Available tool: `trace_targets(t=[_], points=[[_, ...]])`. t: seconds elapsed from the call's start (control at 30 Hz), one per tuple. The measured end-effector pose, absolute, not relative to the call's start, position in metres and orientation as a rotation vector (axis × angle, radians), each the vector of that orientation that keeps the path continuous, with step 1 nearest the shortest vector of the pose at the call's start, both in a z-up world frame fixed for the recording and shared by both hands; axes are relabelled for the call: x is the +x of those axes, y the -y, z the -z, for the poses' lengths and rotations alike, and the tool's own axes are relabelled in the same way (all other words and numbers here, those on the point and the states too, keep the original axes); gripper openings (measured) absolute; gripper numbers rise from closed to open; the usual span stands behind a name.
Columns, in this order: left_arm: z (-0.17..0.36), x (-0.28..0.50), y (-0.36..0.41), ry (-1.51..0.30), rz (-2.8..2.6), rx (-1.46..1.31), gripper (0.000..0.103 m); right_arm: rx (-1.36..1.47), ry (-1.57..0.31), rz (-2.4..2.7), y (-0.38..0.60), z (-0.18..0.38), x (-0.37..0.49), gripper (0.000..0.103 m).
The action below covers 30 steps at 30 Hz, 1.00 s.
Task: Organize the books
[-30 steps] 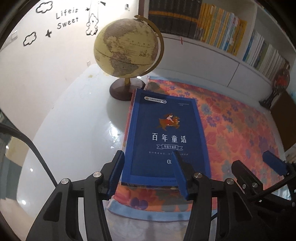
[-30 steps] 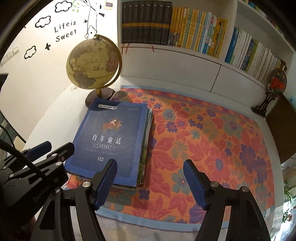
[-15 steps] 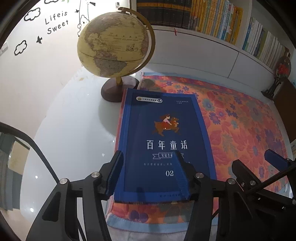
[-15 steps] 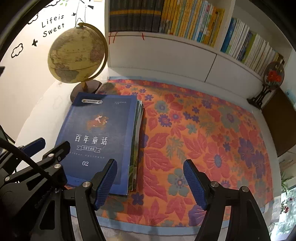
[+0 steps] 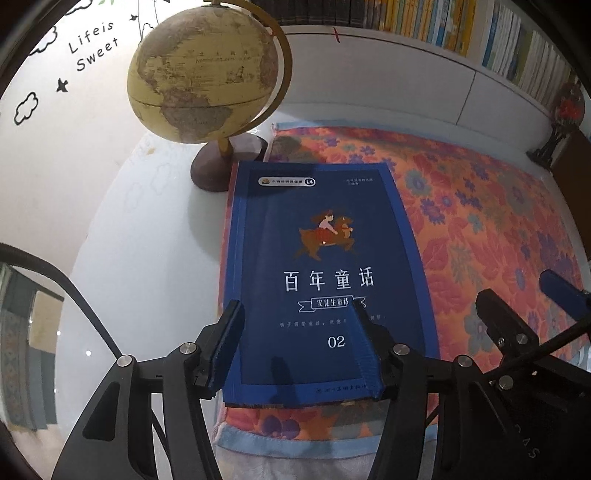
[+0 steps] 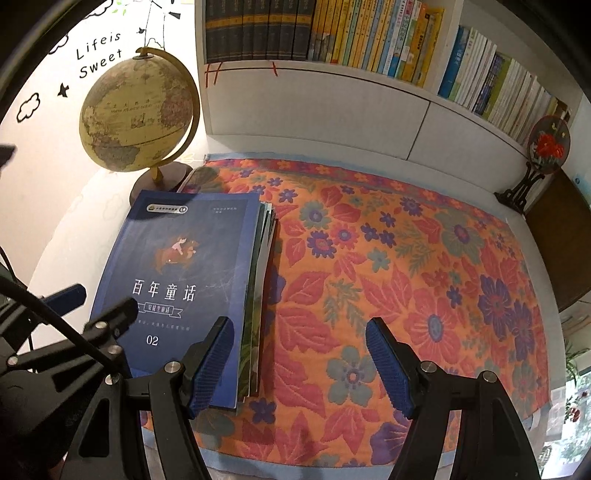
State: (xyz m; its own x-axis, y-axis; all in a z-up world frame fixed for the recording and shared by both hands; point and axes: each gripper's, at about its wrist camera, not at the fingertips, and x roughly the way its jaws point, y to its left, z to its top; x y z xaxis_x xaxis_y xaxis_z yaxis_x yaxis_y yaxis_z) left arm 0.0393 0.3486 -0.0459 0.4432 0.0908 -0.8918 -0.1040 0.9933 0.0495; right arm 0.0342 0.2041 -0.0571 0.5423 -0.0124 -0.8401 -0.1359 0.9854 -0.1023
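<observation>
A dark blue book [image 5: 325, 258] with white lettering and "02" tops a small stack at the left end of the flowered cloth [image 5: 480, 221]. My left gripper [image 5: 297, 350] hovers open over the book's near end, its left finger at the book's left edge and its right finger above the cover. In the right wrist view the same blue book [image 6: 177, 280] shows thinner books' edges [image 6: 262, 266] under it. My right gripper [image 6: 299, 365] stands open above the cloth, with its left finger over the stack's near right corner. Nothing is pressed between either pair of pads.
A globe [image 6: 140, 114] on a brown foot stands on the white table just behind the stack. Filled bookshelves [image 6: 369, 33] run along the back wall. A round flower ornament [image 6: 546, 147] on a black stand sits at the far right. The cloth [image 6: 424, 277] is bare right of the stack.
Both grippers have come down and forward toward the stack, so the blue book looks larger in both views. The left jaws stand slightly wider than before.
</observation>
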Motion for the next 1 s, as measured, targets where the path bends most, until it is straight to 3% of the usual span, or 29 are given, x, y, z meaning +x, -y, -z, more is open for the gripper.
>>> trace_targets(t=[0.47, 0.57, 1.0], points=[[0.038, 0.038, -0.348, -1.063, -0.146, 0.013, 0.055, -0.150, -1.004, -0.088, -0.203, 0.060, 0.035, 0.072], [0.034, 0.038, -0.347, -1.029, -0.174, 0.052, 0.066, -0.147, -0.996, -0.088, -0.203, 0.059, 0.033, 0.072], [0.030, 0.038, -0.363, -0.998, -0.254, 0.026, 0.070, -0.164, -0.973, -0.112, -0.213, 0.056, 0.026, 0.072]])
